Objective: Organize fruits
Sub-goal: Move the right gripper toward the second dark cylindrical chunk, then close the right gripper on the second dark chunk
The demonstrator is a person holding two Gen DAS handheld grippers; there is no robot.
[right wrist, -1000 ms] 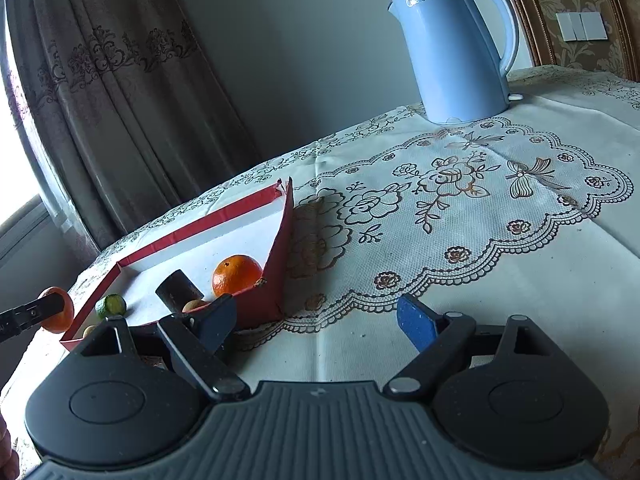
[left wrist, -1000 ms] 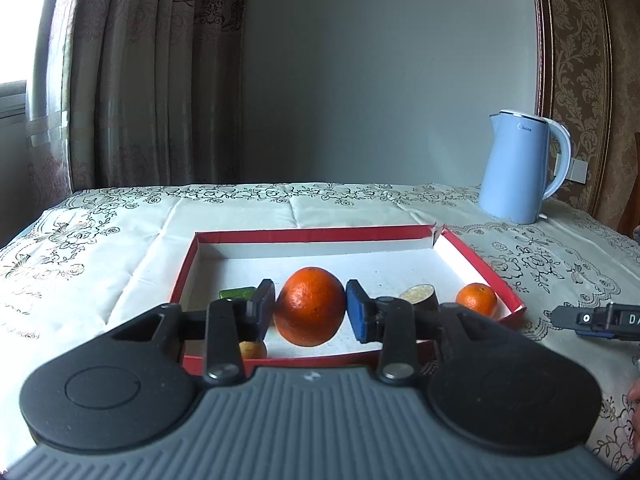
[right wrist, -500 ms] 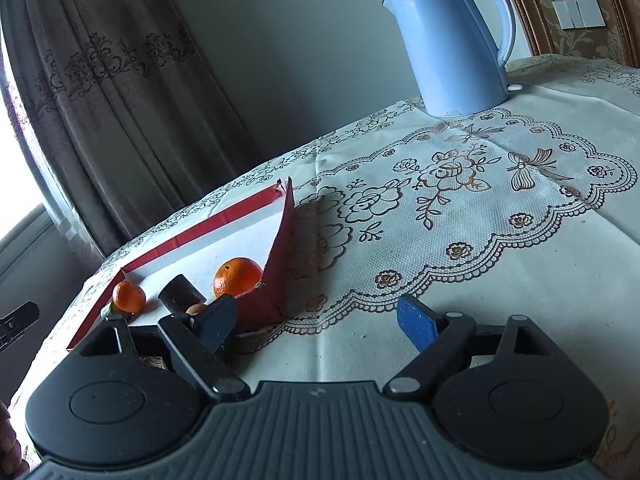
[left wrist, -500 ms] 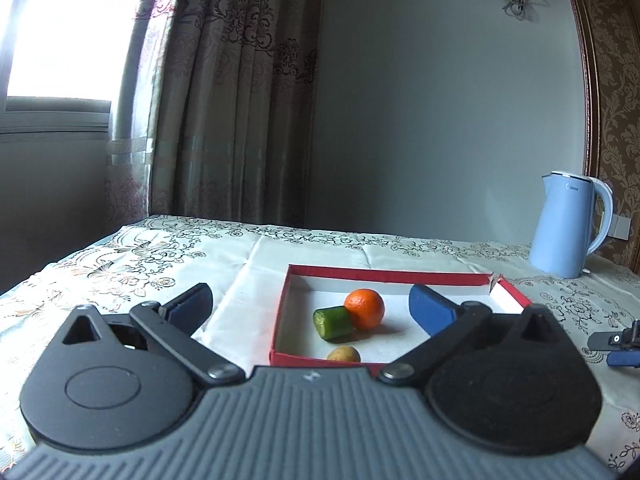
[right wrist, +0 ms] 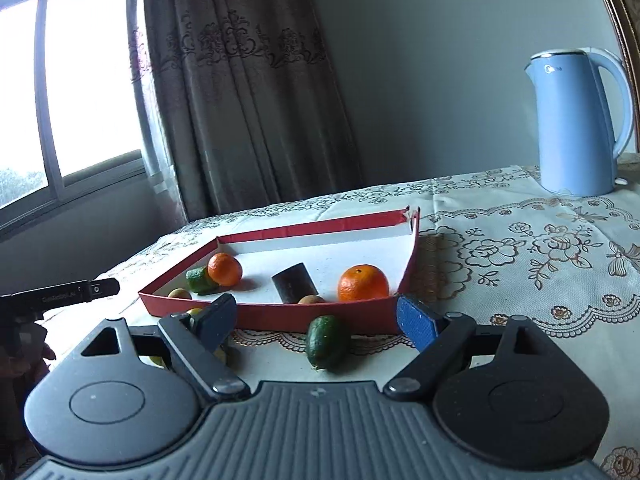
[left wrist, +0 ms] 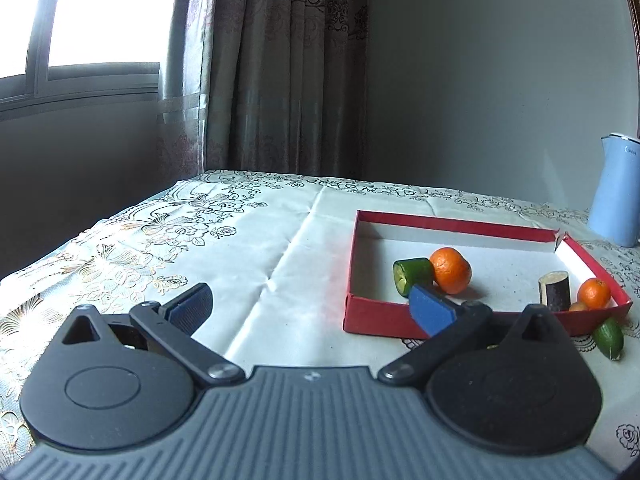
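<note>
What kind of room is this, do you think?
Probably a home dining or living room: a table under a floral lace tablecloth, a blue electric kettle, and patterned curtains beside a window.

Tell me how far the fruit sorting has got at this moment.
Done: two oranges, a cut green piece and a dark chunk lie in the red tray. In hand: nothing; left gripper and right gripper are open. Left: the green fruit outside the tray.

Kettle [right wrist: 580, 120] bears small lettering — unreadable (left gripper's [right wrist: 60, 294] too).
</note>
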